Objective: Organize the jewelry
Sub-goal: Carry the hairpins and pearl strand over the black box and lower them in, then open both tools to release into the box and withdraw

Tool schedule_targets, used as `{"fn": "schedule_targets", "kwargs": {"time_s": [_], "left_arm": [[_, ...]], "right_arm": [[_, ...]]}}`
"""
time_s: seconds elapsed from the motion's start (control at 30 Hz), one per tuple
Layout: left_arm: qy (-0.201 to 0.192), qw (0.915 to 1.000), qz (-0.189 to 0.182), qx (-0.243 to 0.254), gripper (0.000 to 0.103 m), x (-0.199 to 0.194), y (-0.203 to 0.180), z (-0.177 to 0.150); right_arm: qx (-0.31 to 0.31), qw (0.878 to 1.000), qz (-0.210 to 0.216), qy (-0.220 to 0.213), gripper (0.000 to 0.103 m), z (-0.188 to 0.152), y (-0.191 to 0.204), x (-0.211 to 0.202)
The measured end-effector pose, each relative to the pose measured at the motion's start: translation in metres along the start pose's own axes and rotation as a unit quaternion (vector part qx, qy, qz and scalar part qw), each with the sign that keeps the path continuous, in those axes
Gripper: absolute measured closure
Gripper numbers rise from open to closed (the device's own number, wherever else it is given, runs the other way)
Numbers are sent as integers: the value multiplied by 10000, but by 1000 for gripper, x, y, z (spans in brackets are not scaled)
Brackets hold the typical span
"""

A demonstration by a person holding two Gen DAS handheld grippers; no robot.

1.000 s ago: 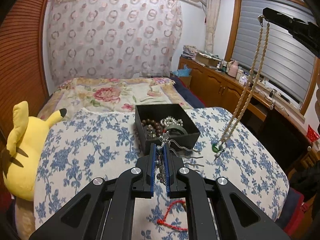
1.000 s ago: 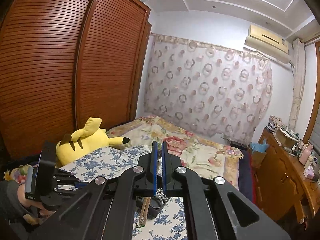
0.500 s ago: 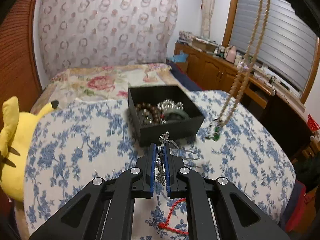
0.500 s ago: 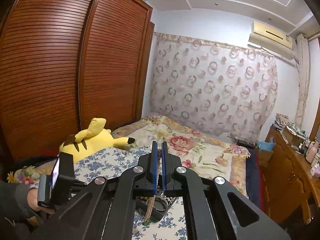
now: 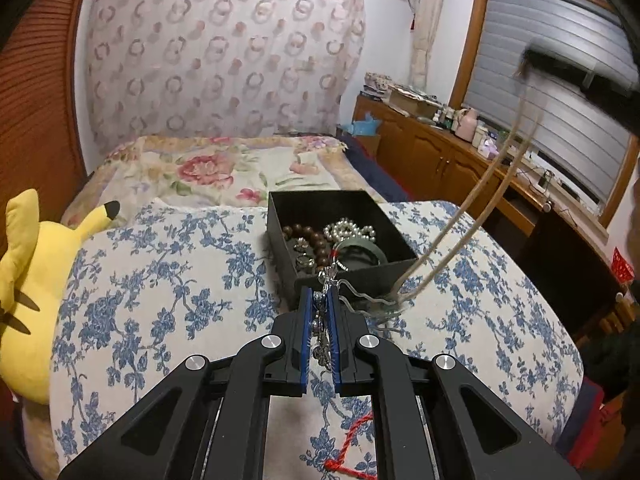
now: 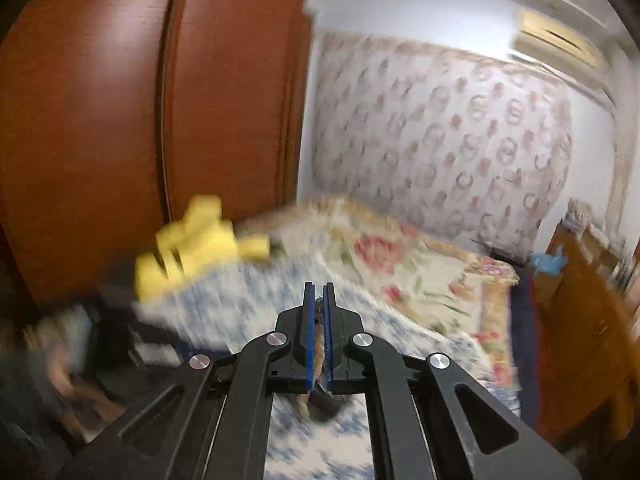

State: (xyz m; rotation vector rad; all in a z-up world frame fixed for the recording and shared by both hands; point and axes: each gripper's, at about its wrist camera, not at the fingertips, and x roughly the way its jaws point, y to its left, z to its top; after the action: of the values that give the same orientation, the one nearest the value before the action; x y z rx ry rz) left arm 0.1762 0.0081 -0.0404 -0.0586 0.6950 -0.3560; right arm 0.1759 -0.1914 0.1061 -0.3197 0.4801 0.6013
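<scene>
Black box (image 5: 316,216) holding bracelets, yellow plush (image 5: 28,292) at left, left fingers (image 5: 320,300) clamping silver hairpin (image 5: 362,300), right fingers (image 6: 319,292) seemingly pinching beige necklace (image 5: 472,200).

A bed with a blue-flowered white quilt (image 5: 168,280) and a rose-patterned cream blanket (image 5: 208,168) fills the room; a sheer curtain with pink rings (image 5: 224,56) covers the far wall; slatted reddish-brown wardrobe doors (image 6: 120,120) stand left; a cluttered low wooden cabinet (image 5: 432,156) runs beneath a wood-framed window with grey blinds (image 5: 560,120); a wall-mounted air conditioner (image 6: 556,36) hangs high.
</scene>
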Motion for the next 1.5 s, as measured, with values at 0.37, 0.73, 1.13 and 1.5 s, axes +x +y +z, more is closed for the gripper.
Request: {"fn": "schedule_targets", "kwargs": {"time_s": [0.37, 0.73, 1.13, 1.5], "left_arm": [[-231, 9997, 31, 47, 96, -10, 3, 26], [-281, 9996, 74, 0, 96, 3, 12, 50], [-56, 9999, 131, -25, 96, 44, 16, 59], [122, 9998, 128, 59, 95, 72, 8, 68]], "right_arm": [[43, 9992, 53, -401, 99, 44, -13, -14], [-62, 9974, -105, -712, 98, 73, -30, -14], [278, 9993, 186, 173, 98, 35, -48, 58], [619, 9956, 402, 578, 60, -10, -54, 93]]}}
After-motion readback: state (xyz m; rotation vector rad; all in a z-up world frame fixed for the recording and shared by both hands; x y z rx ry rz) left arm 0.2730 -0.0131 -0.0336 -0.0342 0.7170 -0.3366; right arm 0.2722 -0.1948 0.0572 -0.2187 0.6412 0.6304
